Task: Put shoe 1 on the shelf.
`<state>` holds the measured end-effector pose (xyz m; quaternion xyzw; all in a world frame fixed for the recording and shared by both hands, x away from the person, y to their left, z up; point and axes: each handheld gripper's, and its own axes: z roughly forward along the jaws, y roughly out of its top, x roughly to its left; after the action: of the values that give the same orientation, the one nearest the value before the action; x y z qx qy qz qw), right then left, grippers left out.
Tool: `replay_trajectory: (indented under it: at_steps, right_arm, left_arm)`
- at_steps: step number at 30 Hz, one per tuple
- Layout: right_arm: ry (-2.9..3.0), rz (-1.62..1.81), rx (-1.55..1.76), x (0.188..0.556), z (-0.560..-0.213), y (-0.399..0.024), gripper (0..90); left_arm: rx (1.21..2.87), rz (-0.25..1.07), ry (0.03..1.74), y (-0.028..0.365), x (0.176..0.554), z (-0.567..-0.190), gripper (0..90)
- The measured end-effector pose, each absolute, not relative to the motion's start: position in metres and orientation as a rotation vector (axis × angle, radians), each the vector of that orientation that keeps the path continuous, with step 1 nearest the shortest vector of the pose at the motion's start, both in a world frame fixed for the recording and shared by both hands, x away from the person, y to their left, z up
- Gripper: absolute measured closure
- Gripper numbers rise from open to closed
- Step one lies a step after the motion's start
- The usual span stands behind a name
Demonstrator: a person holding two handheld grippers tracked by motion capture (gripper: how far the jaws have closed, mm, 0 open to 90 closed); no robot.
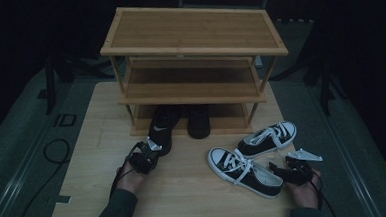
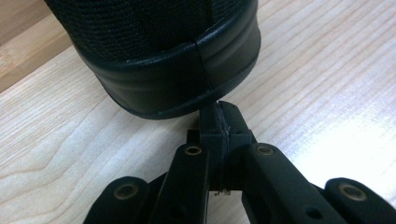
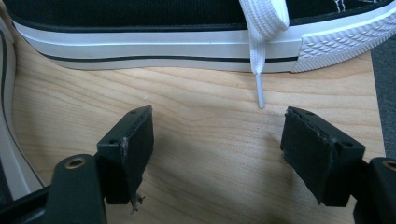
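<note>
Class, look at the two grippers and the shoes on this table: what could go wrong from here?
1. The left gripper, its jaws shut, sits against the black shoe's heel without gripping it, so pushing might skew that shoe on the bottom shelf.
2. The right gripper is open near a loose white lace; closing could catch lace instead of sneaker.

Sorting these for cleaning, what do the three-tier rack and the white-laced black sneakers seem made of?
The three-tier wooden rack: likely bamboo or light wood, visible grain, matte. The white-laced black sneaker: seemingly black woven canvas upper, smooth white rubber sidewall with a textured toe bumper.
</note>
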<state>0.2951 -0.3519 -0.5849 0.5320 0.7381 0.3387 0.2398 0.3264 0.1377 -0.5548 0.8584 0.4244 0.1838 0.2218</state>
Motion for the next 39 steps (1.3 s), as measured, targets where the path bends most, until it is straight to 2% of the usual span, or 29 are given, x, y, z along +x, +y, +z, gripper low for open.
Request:
replay_trajectory:
  at_steps: [18,26,39]
  right_arm:
    - [2.02,0.927,1.456,0.295,-0.585,-0.352,25.3]
    - [2.02,0.927,1.456,0.295,-0.585,-0.352,25.4]
    - [2.021,0.927,1.456,0.295,-0.585,-0.352,25.3]
  left_arm:
    - [2.319,0.512,1.246,0.129,0.356,-0.549,89.9]
    - [2.35,0.536,1.179,0.109,0.364,-0.541,89.9]
    - [2.457,0.513,1.092,0.079,0.377,-0.549,90.0]
